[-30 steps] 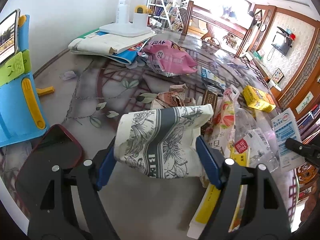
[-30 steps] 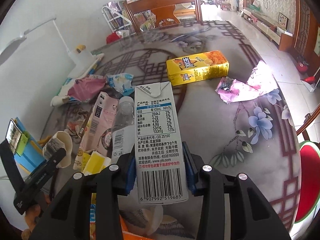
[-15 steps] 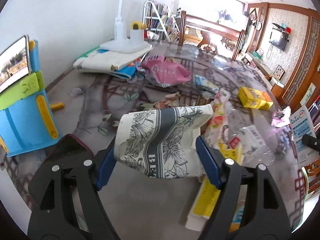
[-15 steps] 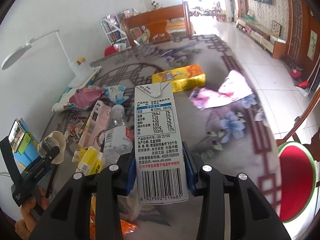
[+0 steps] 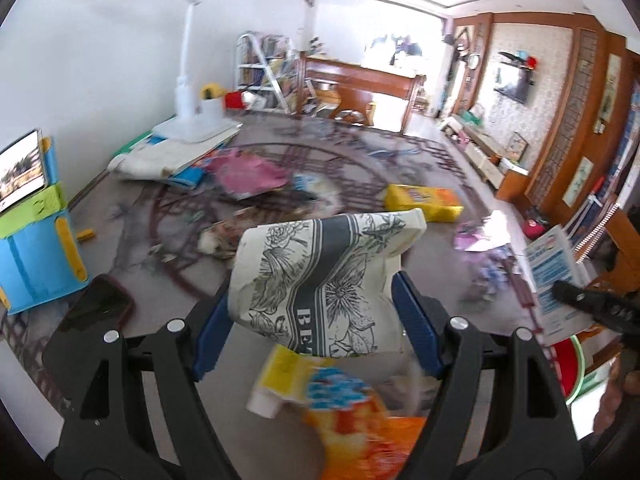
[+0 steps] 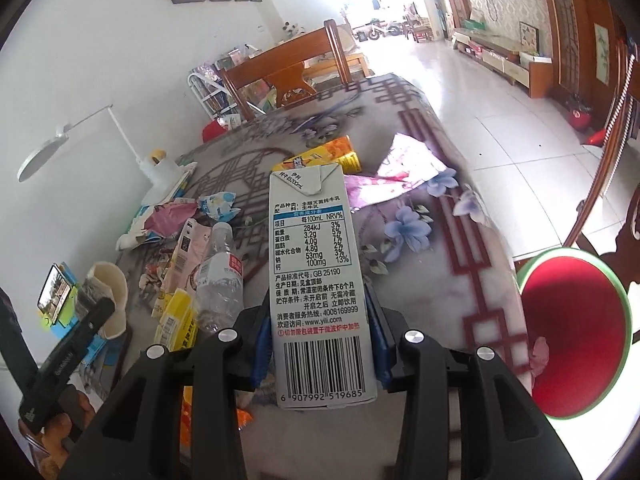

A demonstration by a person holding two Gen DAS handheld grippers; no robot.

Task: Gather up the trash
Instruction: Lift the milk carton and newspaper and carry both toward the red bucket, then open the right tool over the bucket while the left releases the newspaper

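My left gripper (image 5: 316, 322) is shut on a crumpled paper cup (image 5: 324, 276) printed with black flowers, held above the patterned table (image 5: 168, 236). My right gripper (image 6: 318, 342) is shut on a white milk carton (image 6: 318, 280), label side up, above the table's near right corner. That carton (image 5: 556, 276) and the right gripper's tip show at the right edge of the left wrist view. The cup (image 6: 106, 292) and the left gripper show at the lower left of the right wrist view. A red bin with a green rim (image 6: 572, 332) stands on the floor right of the table.
Litter on the table: yellow box (image 5: 424, 202), pink bag (image 5: 248, 172), purple wrapper (image 6: 394, 176), clear bottle (image 6: 220, 272), yellow and orange packets (image 5: 320, 392). A dark phone (image 5: 88, 312), blue-green toy (image 5: 32, 240) and white lamp (image 5: 184, 80) on papers are at the left.
Both grippers have risen and drawn back toward the table's near right corner with their loads. The red bin has come into the right wrist view.
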